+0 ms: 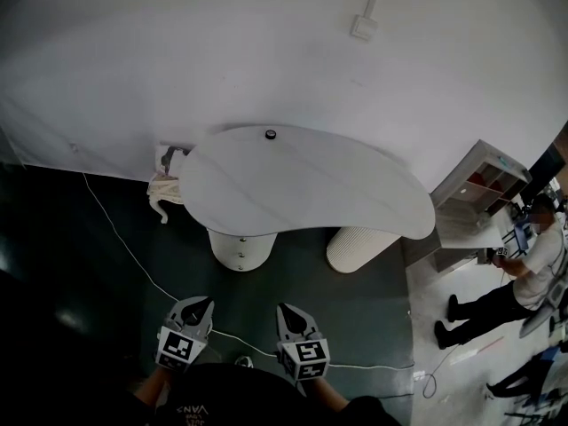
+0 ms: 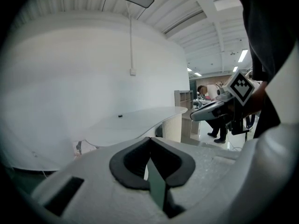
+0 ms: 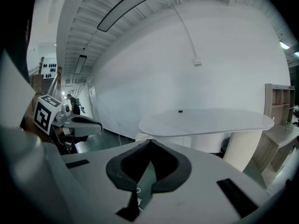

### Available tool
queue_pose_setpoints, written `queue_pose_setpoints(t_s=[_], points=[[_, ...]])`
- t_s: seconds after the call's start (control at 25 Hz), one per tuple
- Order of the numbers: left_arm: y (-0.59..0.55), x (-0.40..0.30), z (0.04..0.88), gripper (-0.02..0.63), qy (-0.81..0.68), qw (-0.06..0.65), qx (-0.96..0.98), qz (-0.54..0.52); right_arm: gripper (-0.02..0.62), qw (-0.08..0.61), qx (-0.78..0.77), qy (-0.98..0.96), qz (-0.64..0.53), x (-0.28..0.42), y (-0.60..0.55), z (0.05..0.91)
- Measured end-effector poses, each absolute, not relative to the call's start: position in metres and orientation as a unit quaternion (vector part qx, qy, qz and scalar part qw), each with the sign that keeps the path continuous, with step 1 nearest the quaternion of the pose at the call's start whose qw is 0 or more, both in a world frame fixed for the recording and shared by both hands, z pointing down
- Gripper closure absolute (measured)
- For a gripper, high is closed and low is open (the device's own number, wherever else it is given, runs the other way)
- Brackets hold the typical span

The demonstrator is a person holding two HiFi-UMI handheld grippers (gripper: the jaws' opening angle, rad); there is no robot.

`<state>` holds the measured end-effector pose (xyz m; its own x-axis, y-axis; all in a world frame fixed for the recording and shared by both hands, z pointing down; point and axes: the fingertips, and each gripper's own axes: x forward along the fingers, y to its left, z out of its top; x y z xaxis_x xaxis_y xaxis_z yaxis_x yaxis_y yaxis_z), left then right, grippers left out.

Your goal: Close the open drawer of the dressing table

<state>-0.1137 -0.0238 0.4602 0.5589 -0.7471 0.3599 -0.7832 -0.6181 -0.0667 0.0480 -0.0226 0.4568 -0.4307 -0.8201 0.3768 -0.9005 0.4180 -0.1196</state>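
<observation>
The white dressing table (image 1: 302, 189) has a curved kidney-shaped top and stands against the white wall on a smooth round pedestal (image 1: 240, 248) and a ribbed one (image 1: 359, 248). A small dark object (image 1: 271, 134) lies on its top. No open drawer shows in any view. My left gripper (image 1: 201, 302) and right gripper (image 1: 287, 309) hover side by side over the dark floor, well short of the table, both pointing toward it. Both are shut with nothing between the pads. In the left gripper view the table (image 2: 140, 120) lies ahead; in the right gripper view the table (image 3: 205, 120) fills the middle distance.
A white cable (image 1: 133, 256) snakes across the dark floor and passes under the grippers. A beige cloth (image 1: 164, 192) hangs at the table's left end. A wooden shelf unit (image 1: 486, 180) and a person (image 1: 524, 273) are at the right.
</observation>
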Motion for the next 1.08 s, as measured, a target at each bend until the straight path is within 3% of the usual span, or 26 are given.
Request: queue_pose_setpoints(t_s=[1.08], points=[[-0.019,-0.130,0.459,0.588,-0.449,0.052,0.874,0.176,0.592,0.130,0.504,-0.841,0.150,0.028,-0.025,0.456]])
